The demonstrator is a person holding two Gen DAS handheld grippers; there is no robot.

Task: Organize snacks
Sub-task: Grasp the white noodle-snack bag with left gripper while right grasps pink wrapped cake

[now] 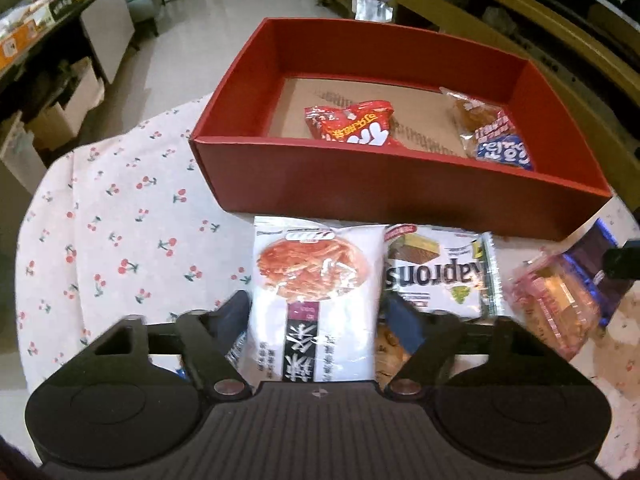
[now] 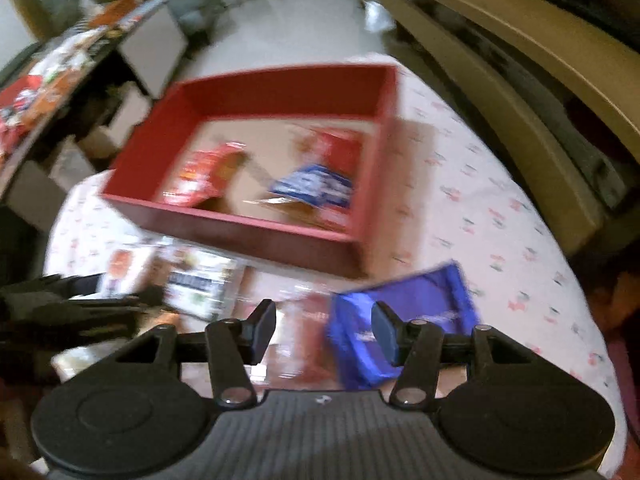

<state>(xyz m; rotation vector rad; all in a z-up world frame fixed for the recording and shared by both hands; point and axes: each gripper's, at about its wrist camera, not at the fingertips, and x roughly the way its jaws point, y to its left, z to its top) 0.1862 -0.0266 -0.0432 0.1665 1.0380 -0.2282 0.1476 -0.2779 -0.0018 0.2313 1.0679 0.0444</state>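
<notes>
Black gripper bodies fill the bottom of both views. Past them spreads the round table (image 1: 120,208), covered in a white cloth printed with cherries, and on its far half sits the red box (image 1: 400,196), open at the top with a cardboard floor. Inside the box lie a red snack bag (image 1: 352,122) near the middle and a red-and-blue packet (image 1: 500,136) against the right wall.

Just in front of the box, on the cloth, rests a white snack pouch (image 1: 316,288) printed with a reddish food picture. The left gripper (image 1: 320,320) has its jaws spread wide on either side of this pouch; whether the fingers (image 1: 236,312) actually touch it cannot be told. Beside the pouch on the right lies a wafer packet (image 1: 440,272), and further right a pink wrapped snack (image 1: 552,312).

In the blurred right wrist view, the right gripper (image 2: 324,332) is also wide open and holds nothing. A blue packet (image 2: 416,304) lies on the table partly behind its right finger.
</notes>
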